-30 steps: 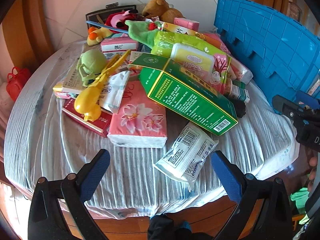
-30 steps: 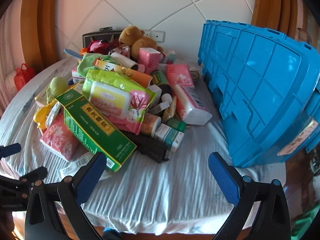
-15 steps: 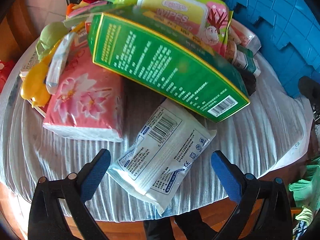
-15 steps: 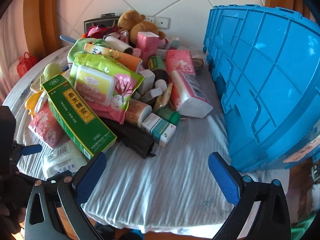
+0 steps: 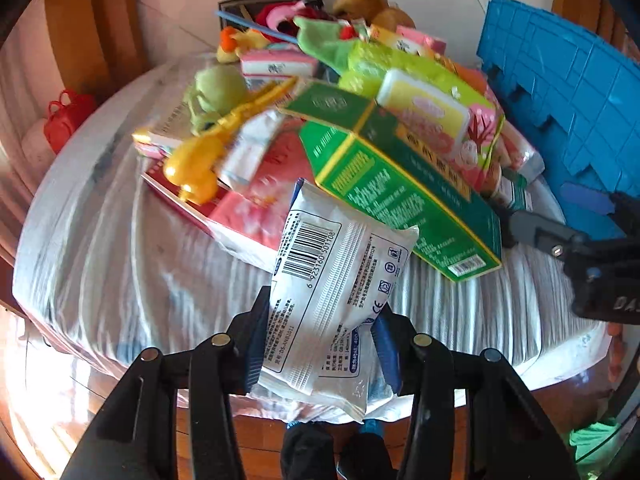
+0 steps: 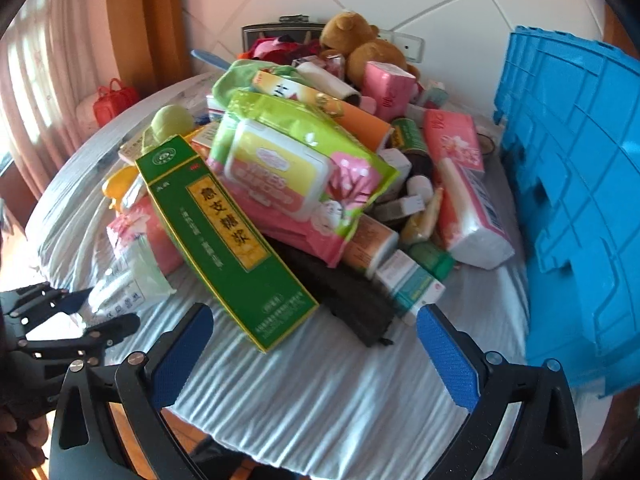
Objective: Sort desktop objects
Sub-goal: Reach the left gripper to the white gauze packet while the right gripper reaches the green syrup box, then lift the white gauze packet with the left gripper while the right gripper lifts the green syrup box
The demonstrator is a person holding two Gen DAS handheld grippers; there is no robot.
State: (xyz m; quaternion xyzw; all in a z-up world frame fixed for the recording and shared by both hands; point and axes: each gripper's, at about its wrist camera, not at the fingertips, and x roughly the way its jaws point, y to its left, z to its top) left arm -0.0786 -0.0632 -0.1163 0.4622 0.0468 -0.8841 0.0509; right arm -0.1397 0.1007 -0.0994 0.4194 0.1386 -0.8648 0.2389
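Fingers of my left gripper [image 5: 320, 344], low in the middle of the left wrist frame, are closing on a white sealed packet [image 5: 332, 280] with a barcode; its lower half sits between the blue pads [image 5: 256, 344], which press its sides, and its top tilts away toward the pile. In the right wrist frame the same packet [image 6: 128, 280] shows at the left edge, just ahead of my left gripper [image 6: 80, 312].

My right gripper [image 6: 316, 344] hangs low in its own frame with its fingers spread wide and nothing between them, over bare striped cloth on the bench [image 6: 320, 392].

Just beyond lies a long green box [image 6: 228, 236], slanting from upper left to lower right, one end resting on a pink tissue pack [image 6: 136, 224] and a black pouch [image 6: 352, 300] next to its lower right end. On top of the box's far end lies a green and pink wipes pack [image 6: 296, 176]. To the right of it sit small bottles and boxes, then a second tissue pack [image 6: 468, 200].

Farther back, at centre top, a brown teddy bear [image 6: 360, 48] tops the heap. A blue crate [image 6: 580, 200] fills the right side of the frame, standing on the bench beside the pile.
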